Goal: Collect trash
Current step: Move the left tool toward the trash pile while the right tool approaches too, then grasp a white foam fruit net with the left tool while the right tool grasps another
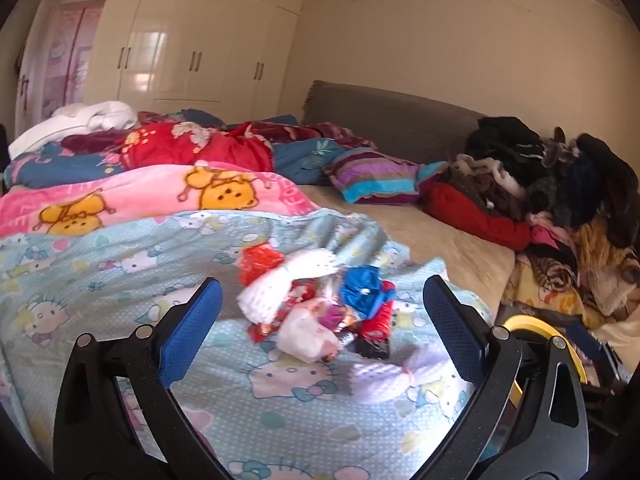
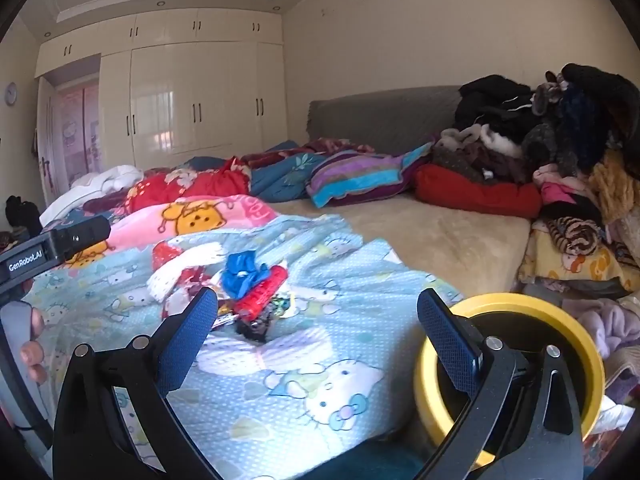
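Observation:
A heap of crumpled trash (image 1: 316, 304) lies on the light blue Hello Kitty blanket (image 1: 120, 264): red, white and blue wrappers, a white tissue wad and a dark wrapper. My left gripper (image 1: 322, 326) is open and empty, its blue pads either side of the heap, just short of it. In the right wrist view the same heap (image 2: 240, 284) lies ahead and to the left. My right gripper (image 2: 318, 338) is open and empty. A yellow-rimmed bin (image 2: 516, 308) stands by the bed's near right edge, behind my right finger. The bin's rim (image 1: 536, 326) also shows in the left wrist view.
The bed holds a pink cartoon blanket (image 1: 160, 196), red and blue quilts, a striped pillow (image 1: 376, 178) and a tall pile of clothes (image 2: 560, 152) on the right. A bare beige mattress (image 2: 420, 232) lies between. The left tool and a hand (image 2: 32, 344) show at the left.

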`<state>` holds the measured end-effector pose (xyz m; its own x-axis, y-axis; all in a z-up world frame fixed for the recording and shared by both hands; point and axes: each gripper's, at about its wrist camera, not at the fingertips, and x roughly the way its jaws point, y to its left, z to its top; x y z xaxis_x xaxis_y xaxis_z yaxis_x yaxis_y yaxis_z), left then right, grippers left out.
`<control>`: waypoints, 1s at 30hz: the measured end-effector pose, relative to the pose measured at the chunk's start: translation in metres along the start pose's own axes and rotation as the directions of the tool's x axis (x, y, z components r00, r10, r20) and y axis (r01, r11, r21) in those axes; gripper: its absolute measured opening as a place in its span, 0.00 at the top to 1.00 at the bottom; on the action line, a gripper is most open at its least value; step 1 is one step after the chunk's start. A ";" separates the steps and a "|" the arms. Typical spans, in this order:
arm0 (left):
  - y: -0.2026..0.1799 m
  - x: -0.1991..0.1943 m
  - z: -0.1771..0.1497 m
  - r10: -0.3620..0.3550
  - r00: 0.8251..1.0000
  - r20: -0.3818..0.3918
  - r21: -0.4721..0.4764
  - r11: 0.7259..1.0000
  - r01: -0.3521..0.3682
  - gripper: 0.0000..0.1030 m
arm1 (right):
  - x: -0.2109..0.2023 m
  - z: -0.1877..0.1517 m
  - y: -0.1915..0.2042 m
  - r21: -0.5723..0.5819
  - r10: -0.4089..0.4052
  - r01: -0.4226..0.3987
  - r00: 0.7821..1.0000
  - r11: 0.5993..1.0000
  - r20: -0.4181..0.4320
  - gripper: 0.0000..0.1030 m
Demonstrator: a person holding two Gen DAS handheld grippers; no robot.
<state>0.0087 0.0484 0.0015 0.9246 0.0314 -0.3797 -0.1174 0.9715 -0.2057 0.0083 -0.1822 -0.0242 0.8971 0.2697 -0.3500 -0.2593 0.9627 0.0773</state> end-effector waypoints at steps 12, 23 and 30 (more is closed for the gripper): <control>0.050 0.024 0.008 0.077 0.997 -0.008 -0.054 0.996 -0.077 0.11 | 0.044 -0.004 0.024 -0.014 0.017 -0.018 0.993 1.000 -0.120 0.06; 0.054 0.089 -0.003 0.117 0.989 -0.088 0.037 0.993 -0.114 0.11 | 0.096 -0.019 -0.009 0.101 -0.050 0.082 0.958 0.992 -0.281 0.06; 0.046 0.115 -0.014 0.121 0.986 -0.115 0.104 0.989 -0.109 0.13 | 0.136 -0.036 -0.018 0.145 -0.037 0.104 0.913 0.984 -0.405 0.06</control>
<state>0.1046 0.0931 -0.0640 0.8557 0.1214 -0.5030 -0.1791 0.9815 -0.0679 0.1222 -0.1640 -0.1065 0.6841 0.2017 -0.7010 -0.1098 0.9785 0.1744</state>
